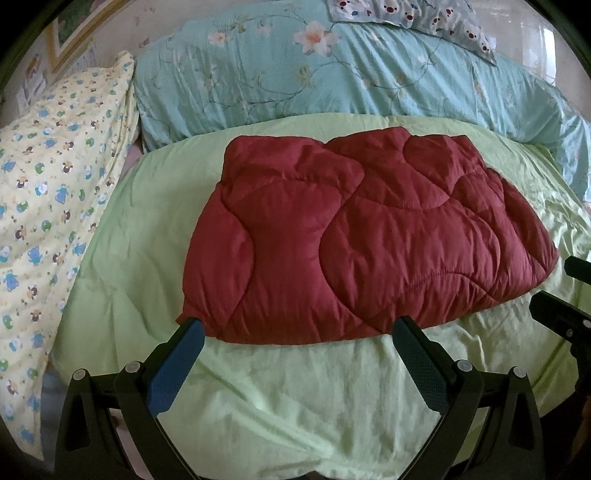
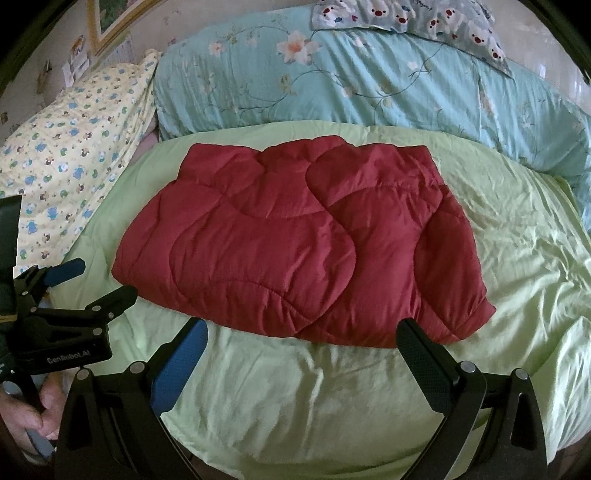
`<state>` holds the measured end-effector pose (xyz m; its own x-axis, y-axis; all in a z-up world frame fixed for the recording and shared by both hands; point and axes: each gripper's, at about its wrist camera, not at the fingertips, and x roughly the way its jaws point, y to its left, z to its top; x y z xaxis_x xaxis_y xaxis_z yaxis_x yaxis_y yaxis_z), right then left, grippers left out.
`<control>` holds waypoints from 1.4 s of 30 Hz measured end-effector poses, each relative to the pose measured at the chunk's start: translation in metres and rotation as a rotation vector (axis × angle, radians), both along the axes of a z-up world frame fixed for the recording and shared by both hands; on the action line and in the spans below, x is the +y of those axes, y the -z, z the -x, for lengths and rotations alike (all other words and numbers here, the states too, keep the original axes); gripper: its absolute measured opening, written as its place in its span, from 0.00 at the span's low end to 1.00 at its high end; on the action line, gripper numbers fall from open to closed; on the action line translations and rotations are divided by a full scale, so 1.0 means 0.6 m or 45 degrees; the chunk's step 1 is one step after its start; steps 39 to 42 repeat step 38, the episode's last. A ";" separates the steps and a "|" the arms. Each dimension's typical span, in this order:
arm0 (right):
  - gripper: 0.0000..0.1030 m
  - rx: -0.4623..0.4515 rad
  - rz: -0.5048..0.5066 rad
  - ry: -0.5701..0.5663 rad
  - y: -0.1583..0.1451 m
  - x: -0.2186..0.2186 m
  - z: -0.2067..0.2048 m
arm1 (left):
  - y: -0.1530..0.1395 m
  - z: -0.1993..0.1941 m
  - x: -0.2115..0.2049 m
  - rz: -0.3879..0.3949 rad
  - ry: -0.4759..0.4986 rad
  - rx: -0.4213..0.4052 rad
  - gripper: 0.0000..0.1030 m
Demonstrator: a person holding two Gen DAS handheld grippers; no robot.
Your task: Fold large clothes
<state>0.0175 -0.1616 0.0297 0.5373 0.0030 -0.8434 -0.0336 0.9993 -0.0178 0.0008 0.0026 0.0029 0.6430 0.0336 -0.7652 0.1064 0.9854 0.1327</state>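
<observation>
A dark red quilted garment (image 1: 354, 243) lies folded into a thick rectangle on the light green bedspread (image 1: 295, 391); it also shows in the right wrist view (image 2: 295, 243). My left gripper (image 1: 299, 332) is open and empty, its fingertips just short of the garment's near edge. My right gripper (image 2: 303, 332) is open and empty too, its fingertips at the near edge on the right side. The left gripper also shows at the left of the right wrist view (image 2: 88, 280). Part of the right gripper body shows at the right edge of the left wrist view (image 1: 565, 314).
A rolled turquoise floral duvet (image 1: 332, 74) lies across the back of the bed. A yellow cartoon-print pillow (image 1: 55, 192) lies along the left. A bear-print pillow (image 2: 424, 22) sits at the far back. The green bedspread (image 2: 517, 280) extends right of the garment.
</observation>
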 end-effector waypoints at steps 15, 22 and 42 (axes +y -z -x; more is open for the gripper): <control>1.00 -0.005 -0.006 0.011 0.008 -0.009 0.000 | 0.002 -0.005 -0.004 -0.007 0.000 0.008 0.99; 1.00 -0.005 -0.004 0.020 0.014 -0.015 -0.005 | 0.005 -0.010 -0.003 -0.007 -0.001 0.008 0.99; 1.00 0.025 -0.006 0.042 0.035 -0.030 -0.022 | 0.018 -0.041 -0.007 -0.006 -0.005 0.017 0.99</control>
